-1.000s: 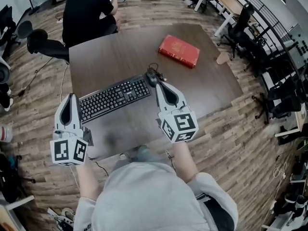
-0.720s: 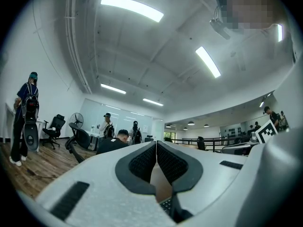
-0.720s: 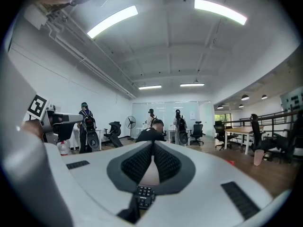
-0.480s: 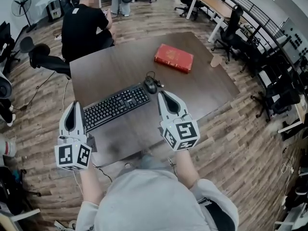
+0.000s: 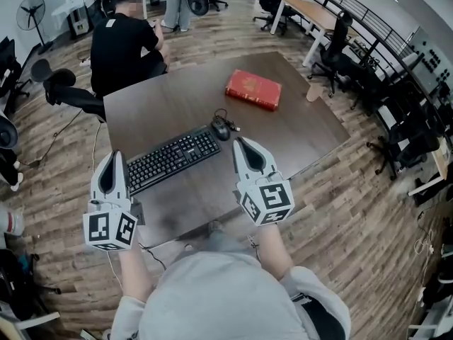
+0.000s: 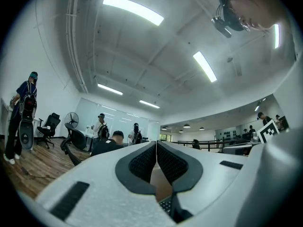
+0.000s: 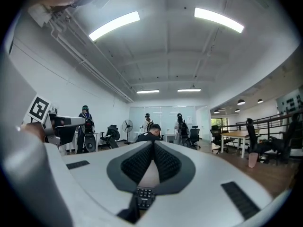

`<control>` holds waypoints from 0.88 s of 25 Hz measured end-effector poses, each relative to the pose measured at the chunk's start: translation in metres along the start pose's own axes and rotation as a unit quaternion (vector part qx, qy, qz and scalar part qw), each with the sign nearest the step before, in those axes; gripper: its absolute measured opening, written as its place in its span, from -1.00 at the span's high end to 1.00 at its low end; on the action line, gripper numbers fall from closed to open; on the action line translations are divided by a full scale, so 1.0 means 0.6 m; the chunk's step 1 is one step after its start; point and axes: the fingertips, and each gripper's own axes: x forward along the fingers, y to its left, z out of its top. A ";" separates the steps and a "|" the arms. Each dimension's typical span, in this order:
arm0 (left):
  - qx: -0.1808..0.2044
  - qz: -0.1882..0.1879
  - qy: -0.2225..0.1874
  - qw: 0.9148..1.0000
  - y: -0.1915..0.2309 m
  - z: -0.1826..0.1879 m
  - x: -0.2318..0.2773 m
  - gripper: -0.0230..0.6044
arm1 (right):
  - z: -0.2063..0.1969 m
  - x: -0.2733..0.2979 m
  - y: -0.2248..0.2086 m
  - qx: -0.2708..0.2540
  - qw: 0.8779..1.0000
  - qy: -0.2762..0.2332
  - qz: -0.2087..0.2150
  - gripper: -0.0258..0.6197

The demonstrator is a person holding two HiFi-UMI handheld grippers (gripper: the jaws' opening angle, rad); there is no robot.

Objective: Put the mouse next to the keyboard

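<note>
A black mouse (image 5: 221,127) lies on the dark wooden table (image 5: 297,129), just off the right end of the black keyboard (image 5: 173,159), its cable coiled behind it. My right gripper (image 5: 239,142) hovers near the table's front, a little nearer than the mouse, jaws shut and empty. Over the table's front left corner, my left gripper (image 5: 113,155) is held by the keyboard's left end, also shut with nothing in it. In the right gripper view the tips meet (image 7: 152,144) and a bit of the keyboard (image 7: 143,196) shows below. The left gripper (image 6: 156,144) view shows its pads together.
A red book (image 5: 253,89) lies at the table's far right. A person in black (image 5: 126,37) sits at the far left corner, by an office chair (image 5: 67,87). Desks and chairs (image 5: 333,27) stand to the right on the wooden floor.
Both grippers have drawn back from the mouse and keyboard toward the table's front edge and risen slightly. The mouse stays beside the keyboard's right end.
</note>
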 end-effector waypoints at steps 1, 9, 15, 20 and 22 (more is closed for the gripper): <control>-0.001 0.000 -0.001 1.000 0.000 0.000 -0.001 0.89 | 0.000 -0.001 0.001 0.000 1.000 -0.001 -0.001 0.86; -0.003 -0.005 -0.002 1.000 0.002 0.003 -0.006 0.89 | 0.001 -0.004 0.011 -0.001 1.000 -0.001 -0.003 0.86; -0.005 -0.011 0.000 1.000 -0.007 0.002 -0.007 0.89 | 0.003 -0.012 0.009 0.000 1.000 -0.002 -0.005 0.86; -0.008 -0.015 0.000 1.000 -0.009 0.002 -0.006 0.89 | 0.003 -0.017 0.010 0.006 1.000 -0.002 -0.005 0.86; -0.008 -0.017 0.000 1.000 -0.013 0.002 -0.006 0.89 | 0.003 -0.019 0.008 0.008 1.000 -0.003 -0.006 0.86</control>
